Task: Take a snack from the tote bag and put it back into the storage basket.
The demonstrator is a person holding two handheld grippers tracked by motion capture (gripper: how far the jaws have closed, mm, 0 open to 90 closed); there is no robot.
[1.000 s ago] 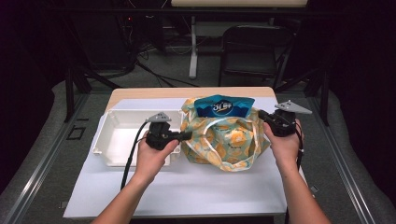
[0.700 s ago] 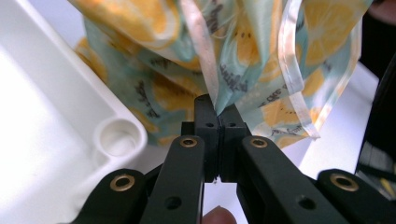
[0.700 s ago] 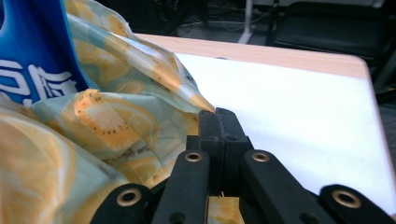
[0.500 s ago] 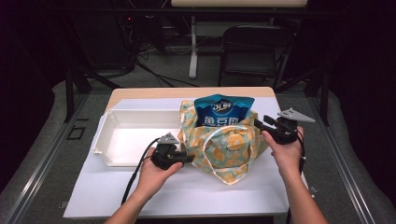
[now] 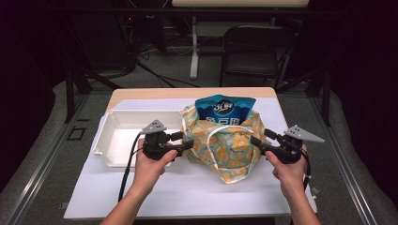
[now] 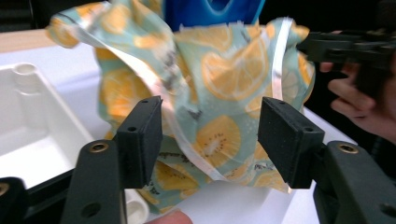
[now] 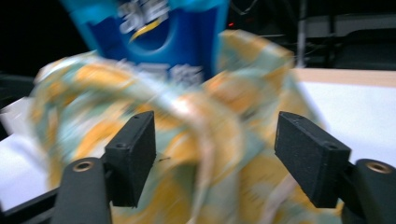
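A cloth bag point(image 5: 220, 150) printed with orange slices stands mid-table, and a blue snack packet point(image 5: 224, 108) sticks out of its top. My left gripper point(image 5: 184, 141) is at the bag's left side and my right gripper point(image 5: 259, 138) at its right, both pointing inward. Both pairs of jaws have just been opening. In the left gripper view the gripper point(image 6: 210, 126) stands open, the bag point(image 6: 219, 84) just beyond its pads. In the right gripper view the gripper point(image 7: 215, 144) is open too, the blurred bag point(image 7: 187, 121) and packet point(image 7: 159, 32) in front, with no pad pressing the cloth.
A white plastic tray point(image 5: 112, 136) sits left of the bag, close behind my left hand. The white sheet point(image 5: 187, 192) covers the table toward its front edge. A dark folding chair point(image 5: 256, 47) stands beyond the table's far edge.
Both grippers have opened and let go of the bag's sides. The right hand has drawn back toward the near edge. The bag has settled and more of the blue packet shows.
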